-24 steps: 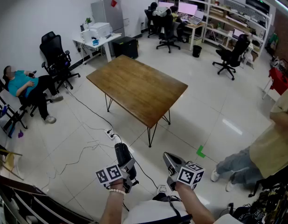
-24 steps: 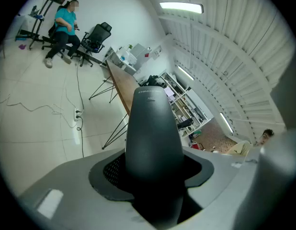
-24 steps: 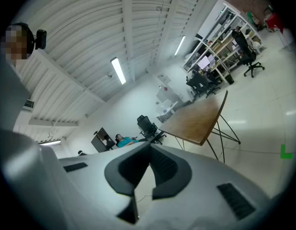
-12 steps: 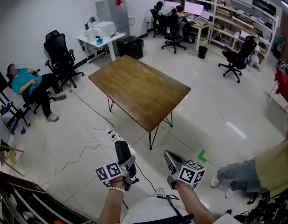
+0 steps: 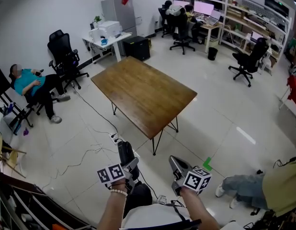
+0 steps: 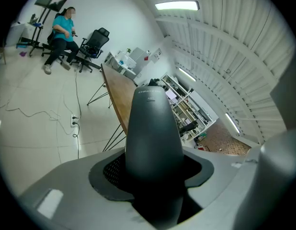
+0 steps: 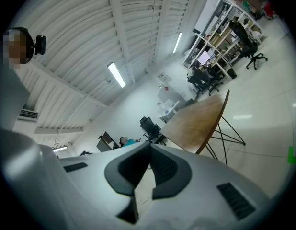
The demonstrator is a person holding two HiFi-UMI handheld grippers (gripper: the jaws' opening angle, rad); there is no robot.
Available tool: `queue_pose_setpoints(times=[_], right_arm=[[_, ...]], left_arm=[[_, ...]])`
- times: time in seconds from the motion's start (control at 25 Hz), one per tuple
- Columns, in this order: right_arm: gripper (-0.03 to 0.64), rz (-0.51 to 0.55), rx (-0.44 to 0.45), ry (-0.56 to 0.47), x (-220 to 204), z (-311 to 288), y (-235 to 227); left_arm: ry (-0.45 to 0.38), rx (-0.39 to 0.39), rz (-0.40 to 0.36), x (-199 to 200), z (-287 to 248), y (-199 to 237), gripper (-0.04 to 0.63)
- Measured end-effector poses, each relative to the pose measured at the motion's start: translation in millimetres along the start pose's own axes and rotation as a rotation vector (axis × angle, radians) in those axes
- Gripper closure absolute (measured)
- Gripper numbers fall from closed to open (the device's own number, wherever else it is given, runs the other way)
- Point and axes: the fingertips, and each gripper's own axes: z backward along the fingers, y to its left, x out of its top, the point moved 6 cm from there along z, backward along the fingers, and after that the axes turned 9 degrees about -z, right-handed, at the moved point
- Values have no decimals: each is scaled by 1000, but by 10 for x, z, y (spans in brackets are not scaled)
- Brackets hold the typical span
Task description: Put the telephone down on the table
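Within the left hand-held gripper (image 6: 153, 172) the telephone (image 6: 153, 123) is clamped.

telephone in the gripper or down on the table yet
Held, not down. The left gripper is shut on the dark telephone; the wooden table stands farther off across the floor with nothing on it.

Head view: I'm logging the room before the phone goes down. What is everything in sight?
table: one, brown wood, room centre
telephone: one, black, in left gripper
office chairs: several, black, left side and back
printer: one, white, on desk at back left
power strip: one, white, floor near table's leg
tape mark: one, green, floor at right
seated person: one, teal shirt, far left
standing person: one, yellow shirt, right edge
left gripper: one, shut on telephone
right gripper: one, shut, empty
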Motion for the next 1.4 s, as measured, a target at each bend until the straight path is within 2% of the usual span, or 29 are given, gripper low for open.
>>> queue_pose_setpoints(times=[0.24,0.6,0.84,1.08,1.4], right_arm=[[615,-18,-17,5,10,-161,-161],[615,-21,-63,5,292,-506,-386],[615,-16,-66,40,453,-1052,-486],[615,7,-74,4,811,-1530,-507],[615,19,-100,-22,1026,-1952,-590]], left_arm=[[28,-3,-9,115,-244,86,316],[64,-17,16,412,-770,282,316],[73,-13,23,840,-1102,554,316],[98,-30,20,1264,-1472,731,316],[124,-50,14,1636,-1865,929,316]])
